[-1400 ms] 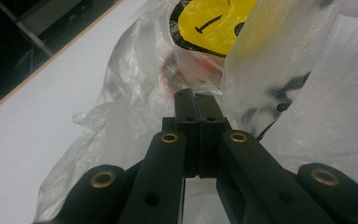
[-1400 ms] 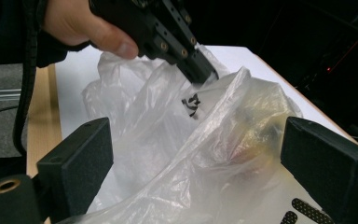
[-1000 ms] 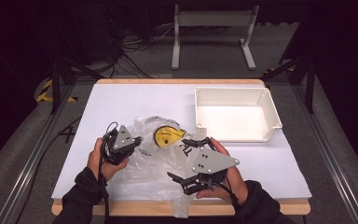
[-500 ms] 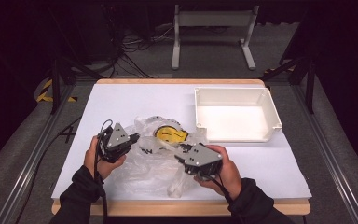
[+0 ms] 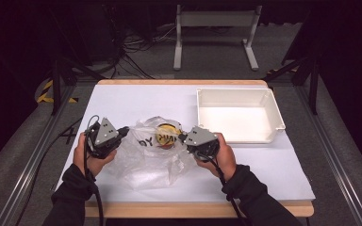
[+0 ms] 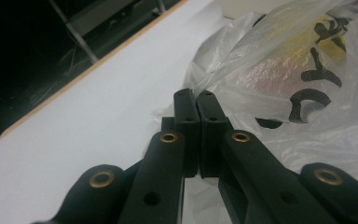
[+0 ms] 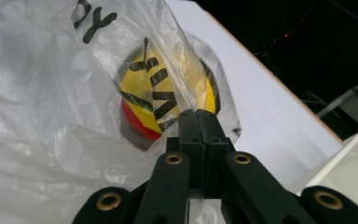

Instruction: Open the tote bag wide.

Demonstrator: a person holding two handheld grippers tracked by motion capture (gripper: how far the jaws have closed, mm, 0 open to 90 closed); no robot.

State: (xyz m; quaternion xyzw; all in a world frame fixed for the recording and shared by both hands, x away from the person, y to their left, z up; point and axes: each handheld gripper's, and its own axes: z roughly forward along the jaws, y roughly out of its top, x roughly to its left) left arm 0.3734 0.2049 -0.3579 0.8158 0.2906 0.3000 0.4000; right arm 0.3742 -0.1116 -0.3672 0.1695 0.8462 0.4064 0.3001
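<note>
A crumpled clear plastic bag point(image 5: 143, 160) with black lettering lies on the white table point(image 5: 136, 96). Inside it sits a round yellow and red object point(image 5: 166, 135). My left gripper point(image 5: 124, 132) is shut on a fold of the bag's left side; in the left gripper view the film point(image 6: 279, 70) runs taut from the closed tips point(image 6: 196, 95). My right gripper point(image 5: 183, 137) has just been closing and is now shut on the bag film at its right side. In the right gripper view its tips point(image 7: 198, 114) pinch the film just in front of the round object point(image 7: 137, 91).
A white rectangular tray point(image 5: 269, 100) stands at the back right of the table, close to my right hand. Dark floor, cables and a metal stand lie beyond the table's far edge.
My right gripper has moved from the bag's near edge up to its right side by the round object, and its jaws went from open to shut on the film. The left gripper shifted slightly left.
</note>
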